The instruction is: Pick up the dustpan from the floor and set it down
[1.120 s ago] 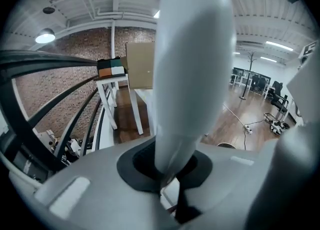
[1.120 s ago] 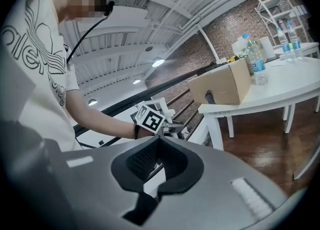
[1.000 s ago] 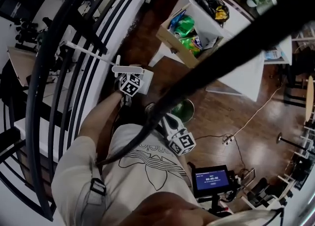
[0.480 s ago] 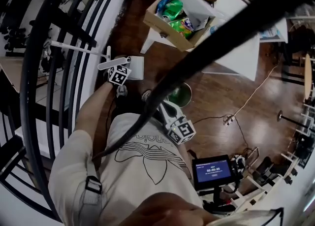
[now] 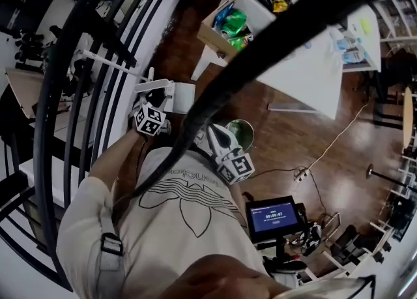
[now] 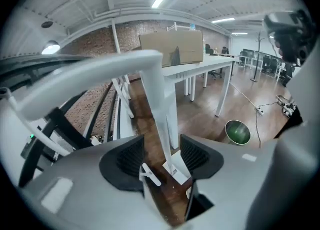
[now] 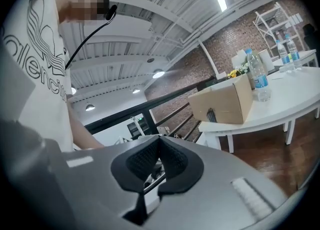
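The white dustpan [image 5: 184,96] stands on the wooden floor by the railing, its upright handle [image 6: 161,108] rising between my left gripper's jaws. My left gripper [image 6: 162,158] is opening: both pads stand clear of the handle, with a gap on each side. In the head view the left gripper [image 5: 155,101] is just short of the handle's top [image 5: 154,86]. My right gripper [image 7: 159,143] is shut with nothing between its pads. It hovers near my body, and in the head view the right gripper [image 5: 217,133] sits beside a green bin [image 5: 241,132].
A black stair railing [image 5: 85,63] curves along the left. A white table [image 5: 313,63] carries a cardboard box [image 5: 225,30] of packets. A thin white rod [image 5: 107,63] runs left from the dustpan handle. A screen on a stand [image 5: 273,214] and cables lie at the lower right.
My left gripper's jaws have come apart off the dustpan handle and the hand has drawn back toward my body. The dustpan stays standing on the floor. The right gripper has barely shifted.
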Available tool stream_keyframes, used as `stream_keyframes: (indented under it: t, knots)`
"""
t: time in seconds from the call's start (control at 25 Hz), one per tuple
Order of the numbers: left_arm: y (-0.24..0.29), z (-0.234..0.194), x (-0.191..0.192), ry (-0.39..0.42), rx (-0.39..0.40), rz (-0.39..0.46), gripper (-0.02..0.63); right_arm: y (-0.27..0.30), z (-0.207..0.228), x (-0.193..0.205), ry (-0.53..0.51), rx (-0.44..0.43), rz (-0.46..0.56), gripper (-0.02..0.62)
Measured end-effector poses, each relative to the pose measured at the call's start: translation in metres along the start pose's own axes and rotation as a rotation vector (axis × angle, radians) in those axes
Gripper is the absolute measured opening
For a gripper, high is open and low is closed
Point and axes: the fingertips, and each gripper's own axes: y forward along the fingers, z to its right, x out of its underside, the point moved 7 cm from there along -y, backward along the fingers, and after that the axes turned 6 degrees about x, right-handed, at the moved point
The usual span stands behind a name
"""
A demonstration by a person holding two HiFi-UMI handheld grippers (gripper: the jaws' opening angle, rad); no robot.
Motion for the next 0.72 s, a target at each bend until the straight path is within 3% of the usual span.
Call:
stream_keyframes:
  t: [0.04,0.08,0.12,0.28,0.4,0.48,0.6,0.72]
  knots:
    - [-0.015,0.003,0.003,0.018,-0.017,0.007,0.208,0.004,0.002,-0.007,-0.002,-0.004,0.023,0.002]
    - [-0.029,0.006,0.003,0.038,-0.014,0.023,0.064,0.009,0.004,-0.013,-0.008,-0.013,0.045,0.002]
    - [-0.044,0.011,0.0,0.049,0.027,0.05,0.02,0.013,0.006,-0.019,-0.018,-0.023,0.064,0.002]
    - [-0.095,0.043,-0.05,-0.031,0.34,0.256,0.02,0.01,-0.008,-0.035,-0.084,-0.073,0.09,0.002]
    - [-0.115,0.059,-0.108,-0.114,0.467,0.391,0.021,0.006,-0.024,-0.044,-0.139,-0.101,0.081,0.002]
    - [-0.118,0.068,-0.136,-0.171,0.512,0.465,0.021,0.01,-0.025,-0.048,-0.147,-0.107,0.086,0.002]
    - [-0.114,0.083,-0.144,-0.248,0.494,0.53,0.02,0.017,-0.025,-0.045,-0.137,-0.114,0.096,0.002]
    - [-0.109,0.088,-0.149,-0.207,0.462,0.547,0.02,0.028,-0.022,-0.043,-0.142,-0.129,0.07,0.002]
